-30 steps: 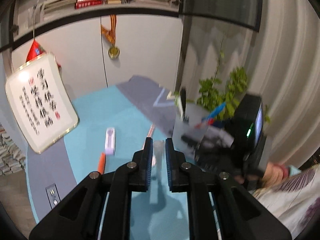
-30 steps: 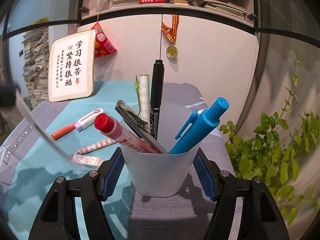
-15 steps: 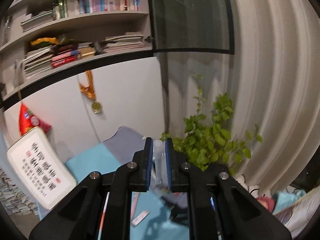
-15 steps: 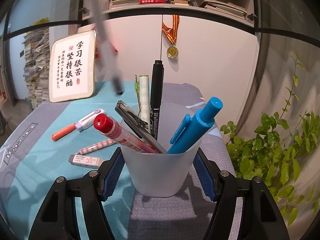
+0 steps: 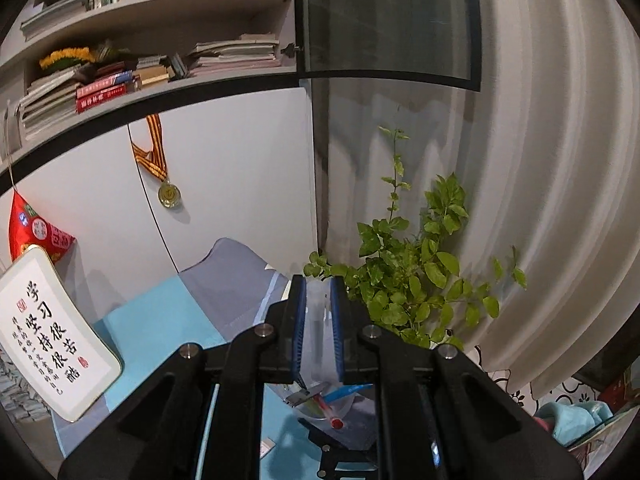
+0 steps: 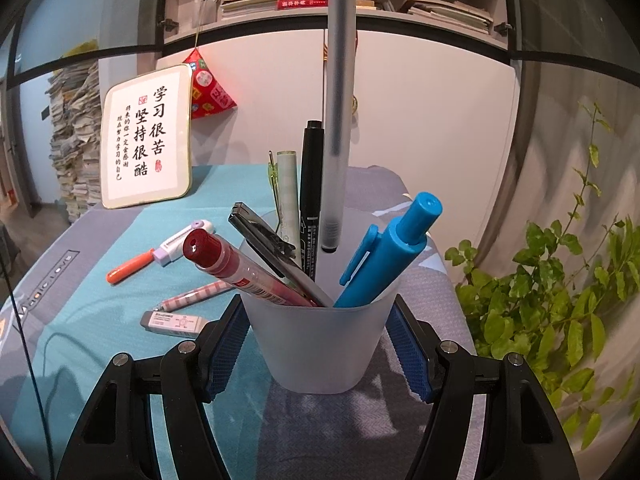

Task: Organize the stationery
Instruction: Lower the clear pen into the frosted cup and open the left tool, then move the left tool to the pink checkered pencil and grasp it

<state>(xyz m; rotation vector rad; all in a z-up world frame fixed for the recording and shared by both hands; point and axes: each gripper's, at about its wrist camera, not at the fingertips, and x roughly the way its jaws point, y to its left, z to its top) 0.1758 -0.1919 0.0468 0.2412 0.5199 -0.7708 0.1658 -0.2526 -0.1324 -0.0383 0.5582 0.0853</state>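
My right gripper [image 6: 320, 344] is clamped on the frosted cup [image 6: 320, 344], blue pads against both sides, cup upright on the grey part of the mat [image 6: 80, 344]. My left gripper [image 5: 318, 320] is nearly closed on a translucent pen [image 5: 316, 320]; in the right wrist view that pen [image 6: 338, 120] hangs vertical, tip just above the cup's opening, between the black marker [image 6: 311, 184] and the blue pen [image 6: 390, 252]. It is not in yet.

Done so far, as I judge: 5 items already stand in the cup, namely the red-capped pen [image 6: 240, 268], a black clip-like tool [image 6: 264, 236], a pale green pen [image 6: 289, 192], the black marker and the blue pen.

Left: 4 things on the teal mat to the left of the cup. An orange pen [image 6: 130, 267], a white-and-lilac correction tape [image 6: 184, 238], a pink checked pen [image 6: 196, 294] and a grey eraser [image 6: 174, 323] just beside my right gripper's left finger. So roughly past halfway.

Next I'd lower the held pen into the gap and let go, then go for the eraser.
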